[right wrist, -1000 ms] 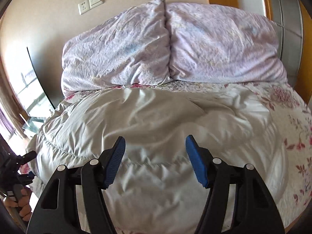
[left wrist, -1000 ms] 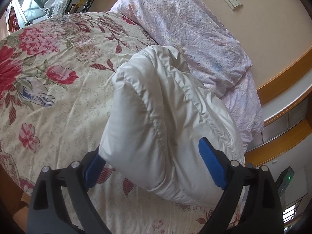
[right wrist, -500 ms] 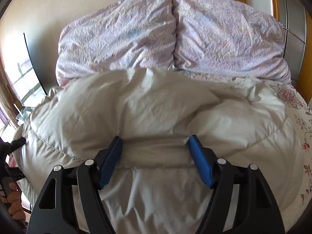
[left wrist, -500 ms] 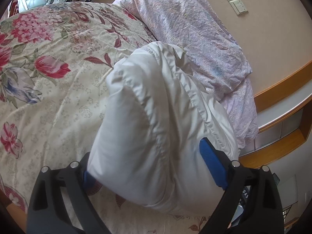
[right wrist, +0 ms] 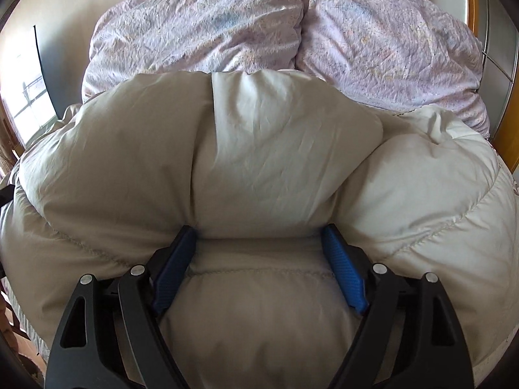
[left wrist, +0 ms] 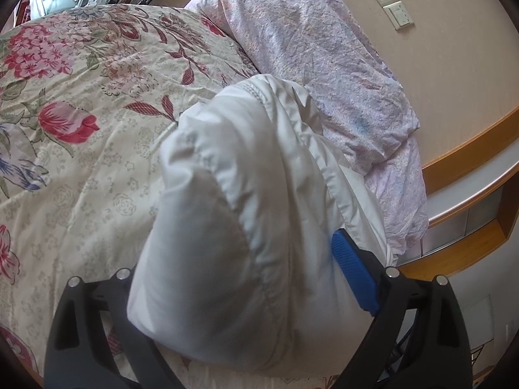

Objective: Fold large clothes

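A puffy off-white down jacket (right wrist: 266, 149) lies bunched on the bed and fills most of the right wrist view. My right gripper (right wrist: 259, 236) is open, and a thick roll of the jacket sits between its wide-set blue pads (right wrist: 342, 269). In the left wrist view the same jacket (left wrist: 246, 194) bulges up between the fingers of my left gripper (left wrist: 233, 269). Its right blue pad (left wrist: 353, 275) shows against the fabric. The left pad is hidden under the jacket. The jaws stand wide apart.
The bed has a floral cover (left wrist: 81, 103). Two lilac pillows (right wrist: 292, 29) lie at the headboard just beyond the jacket. A wooden shelf ledge (left wrist: 470, 188) and a wall with sockets (left wrist: 389, 3) are on the right side of the bed.
Both grippers have pushed forward into the jacket. The jacket has bunched up higher and closer to the pillows. The left gripper's left pad has gone under the fabric.
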A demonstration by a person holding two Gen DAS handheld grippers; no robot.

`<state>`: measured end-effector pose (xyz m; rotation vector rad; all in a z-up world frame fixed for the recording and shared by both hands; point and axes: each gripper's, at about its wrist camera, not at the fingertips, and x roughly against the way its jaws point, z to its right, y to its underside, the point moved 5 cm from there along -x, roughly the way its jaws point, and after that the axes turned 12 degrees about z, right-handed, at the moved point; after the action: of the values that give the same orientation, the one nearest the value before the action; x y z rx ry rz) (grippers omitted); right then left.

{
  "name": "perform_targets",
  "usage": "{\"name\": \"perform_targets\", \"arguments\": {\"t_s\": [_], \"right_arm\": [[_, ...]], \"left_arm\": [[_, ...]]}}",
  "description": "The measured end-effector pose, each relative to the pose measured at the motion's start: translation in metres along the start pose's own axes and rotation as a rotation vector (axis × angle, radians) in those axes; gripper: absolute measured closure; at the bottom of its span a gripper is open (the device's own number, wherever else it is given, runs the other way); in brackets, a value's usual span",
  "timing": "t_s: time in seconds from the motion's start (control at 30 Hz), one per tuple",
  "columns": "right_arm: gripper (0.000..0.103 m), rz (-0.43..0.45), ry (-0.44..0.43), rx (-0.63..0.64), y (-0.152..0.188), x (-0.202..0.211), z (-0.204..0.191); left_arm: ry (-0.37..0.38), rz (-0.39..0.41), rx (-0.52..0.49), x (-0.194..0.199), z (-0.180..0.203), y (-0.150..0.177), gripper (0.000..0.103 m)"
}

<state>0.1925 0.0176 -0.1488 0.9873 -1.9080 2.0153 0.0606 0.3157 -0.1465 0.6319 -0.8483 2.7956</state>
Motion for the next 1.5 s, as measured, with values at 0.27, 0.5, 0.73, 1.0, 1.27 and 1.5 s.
{"name": "perform_targets", "arguments": {"t_s": [0.27, 0.5, 0.73, 1.0, 1.27, 1.5], "right_arm": [[0.021, 0.001, 0.017, -0.002, 0.000, 0.000, -0.001], [0.021, 0.002, 0.024, -0.002, -0.001, 0.001, -0.001], [0.021, 0.000, 0.023, 0.000, -0.001, 0.001, -0.001], [0.021, -0.003, 0.029, 0.007, -0.002, 0.000, 0.000], [0.021, -0.008, 0.038, 0.013, -0.001, -0.002, -0.001], [0.021, -0.013, 0.048, 0.014, -0.004, -0.002, -0.001]], "left_arm": [[-0.017, 0.023, 0.043, 0.000, -0.005, -0.007, 0.013], [-0.019, 0.038, 0.086, 0.001, -0.010, -0.012, 0.024], [0.007, 0.061, 0.030, 0.009, 0.006, -0.018, 0.056], [0.089, 0.103, -0.081, 0.027, 0.053, -0.027, 0.066], [0.214, 0.147, -0.248, 0.050, 0.133, -0.020, 0.067], [0.344, 0.141, -0.444, 0.058, 0.216, 0.019, 0.066]]}}
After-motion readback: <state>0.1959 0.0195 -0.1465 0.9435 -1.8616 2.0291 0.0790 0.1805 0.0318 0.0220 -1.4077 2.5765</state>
